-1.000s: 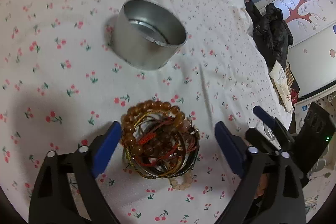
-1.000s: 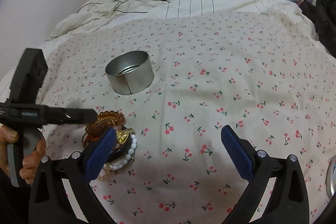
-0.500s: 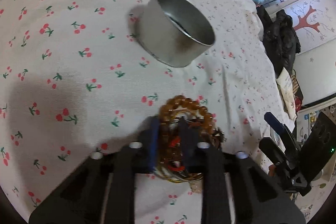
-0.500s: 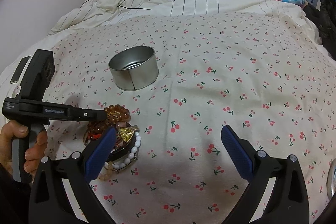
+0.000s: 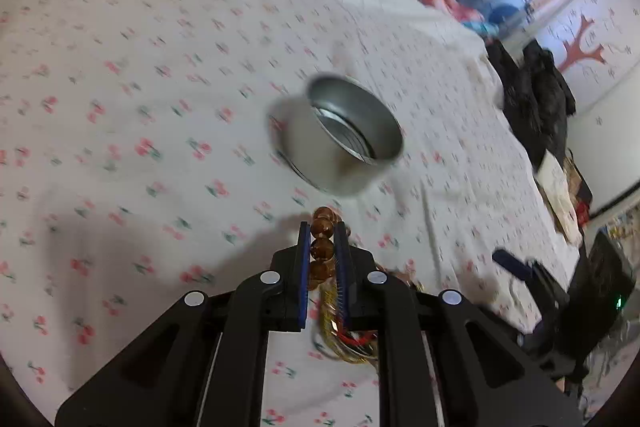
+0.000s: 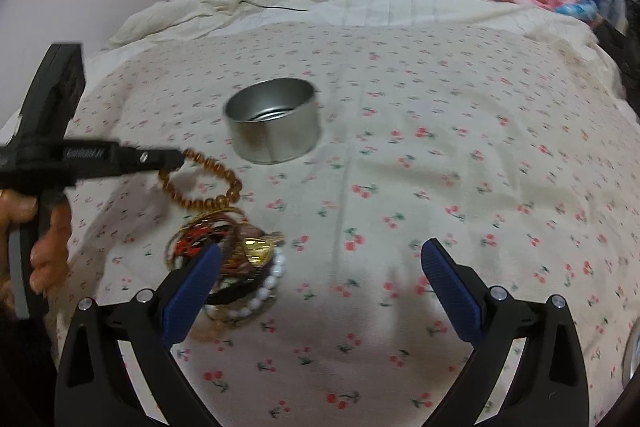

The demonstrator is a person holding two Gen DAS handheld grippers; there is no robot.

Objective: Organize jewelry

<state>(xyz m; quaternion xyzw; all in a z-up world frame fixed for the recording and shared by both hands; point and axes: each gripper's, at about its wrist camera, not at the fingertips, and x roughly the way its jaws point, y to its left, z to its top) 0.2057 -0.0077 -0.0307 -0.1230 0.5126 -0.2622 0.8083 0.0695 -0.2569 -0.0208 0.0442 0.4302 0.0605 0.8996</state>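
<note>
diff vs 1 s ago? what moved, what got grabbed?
The left tool has just closed on the amber bead bracelet and lifted it partly clear of the tangled jewelry pile, toward the round silver metal tin. Unchanged: the tin stands empty on the cherry-print bedsheet, and the right tool is open beside the pile.

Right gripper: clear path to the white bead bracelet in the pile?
Probably yes. The right gripper is open and empty, and the white bead bracelet lies exposed at the pile's near edge beside its left finger. The left gripper holds only the amber bead bracelet.
</note>
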